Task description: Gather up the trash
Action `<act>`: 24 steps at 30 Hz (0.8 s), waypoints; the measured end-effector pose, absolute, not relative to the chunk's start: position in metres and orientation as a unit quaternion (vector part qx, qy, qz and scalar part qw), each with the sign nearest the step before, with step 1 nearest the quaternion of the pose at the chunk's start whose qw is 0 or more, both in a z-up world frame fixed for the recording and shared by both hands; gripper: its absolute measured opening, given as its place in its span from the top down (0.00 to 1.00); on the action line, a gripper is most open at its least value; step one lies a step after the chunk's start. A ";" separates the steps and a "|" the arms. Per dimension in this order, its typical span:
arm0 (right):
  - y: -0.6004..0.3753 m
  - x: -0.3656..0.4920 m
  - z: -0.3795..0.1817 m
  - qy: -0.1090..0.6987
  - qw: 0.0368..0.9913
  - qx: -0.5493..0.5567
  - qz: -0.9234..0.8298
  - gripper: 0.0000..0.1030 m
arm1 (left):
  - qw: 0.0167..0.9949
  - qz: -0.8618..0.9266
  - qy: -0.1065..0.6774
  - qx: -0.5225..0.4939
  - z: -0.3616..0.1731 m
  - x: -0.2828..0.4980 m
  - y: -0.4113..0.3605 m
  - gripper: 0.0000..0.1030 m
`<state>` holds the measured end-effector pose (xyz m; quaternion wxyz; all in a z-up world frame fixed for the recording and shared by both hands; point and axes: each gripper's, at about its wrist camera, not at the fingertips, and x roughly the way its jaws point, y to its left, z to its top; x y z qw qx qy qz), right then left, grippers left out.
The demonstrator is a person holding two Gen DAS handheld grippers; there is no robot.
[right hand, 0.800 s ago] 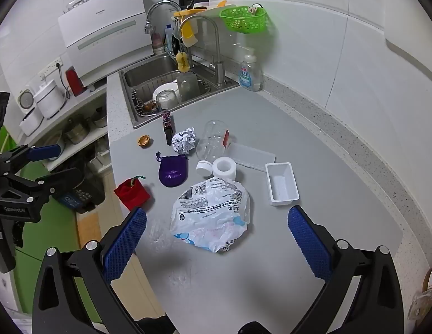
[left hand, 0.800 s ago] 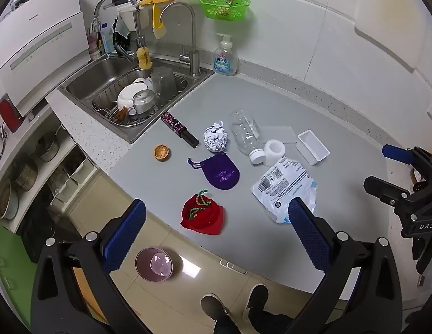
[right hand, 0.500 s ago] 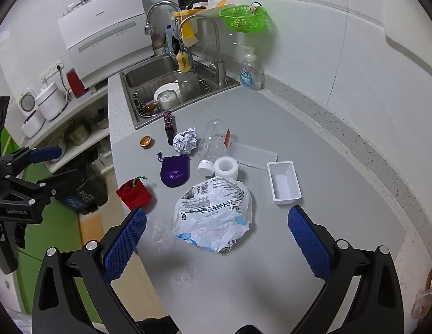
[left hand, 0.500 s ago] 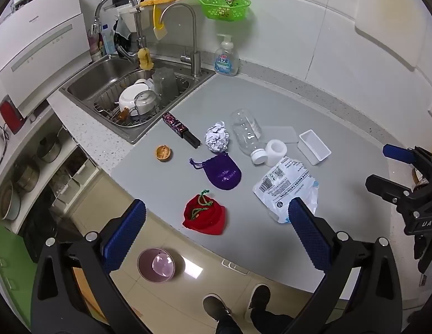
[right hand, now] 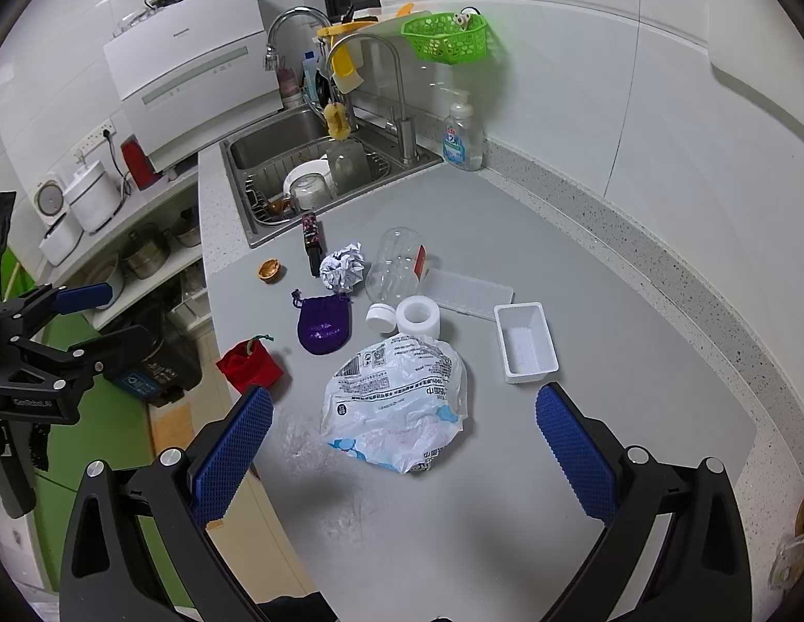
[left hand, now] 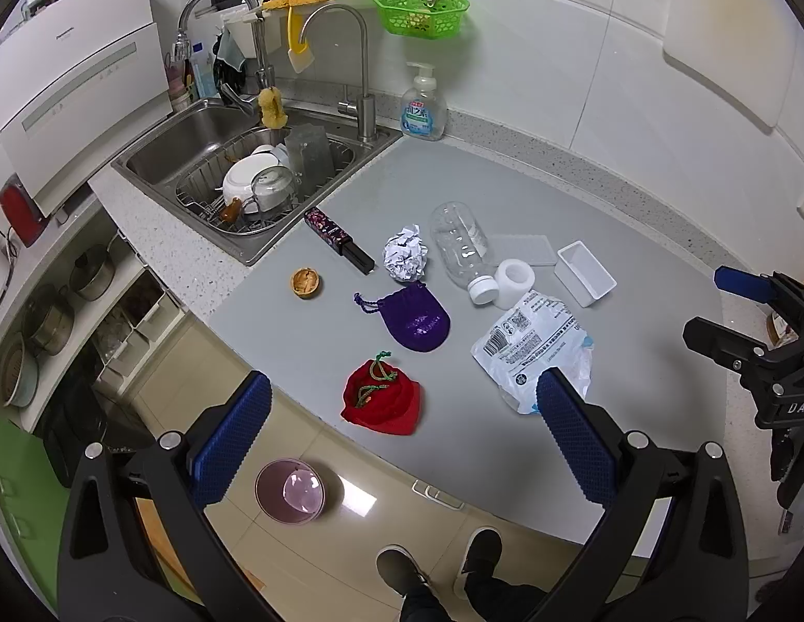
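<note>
Both my grippers, left gripper (left hand: 402,435) and right gripper (right hand: 404,438), spread wide, empty. Plastic bag (right hand: 396,404) nearest right: descend, pinch crumpled fold, avoid white tray (right hand: 526,344).

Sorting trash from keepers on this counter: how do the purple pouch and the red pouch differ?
The purple pouch lies mid-counter, just below the crumpled paper ball; the red pouch sits at the counter's front edge. The purple pouch has a purple drawstring; the red pouch's cord is green. The purple pouch looks rounded, the red pouch squarer and more rumpled. Both are small drawstring fabric bags lying flat, untouched.
</note>
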<state>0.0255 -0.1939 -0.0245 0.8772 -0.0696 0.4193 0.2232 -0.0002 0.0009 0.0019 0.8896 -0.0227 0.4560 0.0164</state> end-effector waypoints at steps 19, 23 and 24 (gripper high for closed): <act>-0.196 0.028 -0.027 0.419 0.878 -0.069 0.219 0.05 | 0.890 0.017 0.455 -0.024 0.001 -0.001 -0.001 0.03; -0.197 0.029 -0.027 0.421 0.878 -0.070 0.215 0.05 | 0.890 0.018 0.455 -0.022 0.001 -0.001 -0.002 0.03; -0.197 0.029 -0.027 0.422 0.878 -0.070 0.215 0.05 | 0.890 0.017 0.456 -0.023 0.001 -0.001 -0.001 0.03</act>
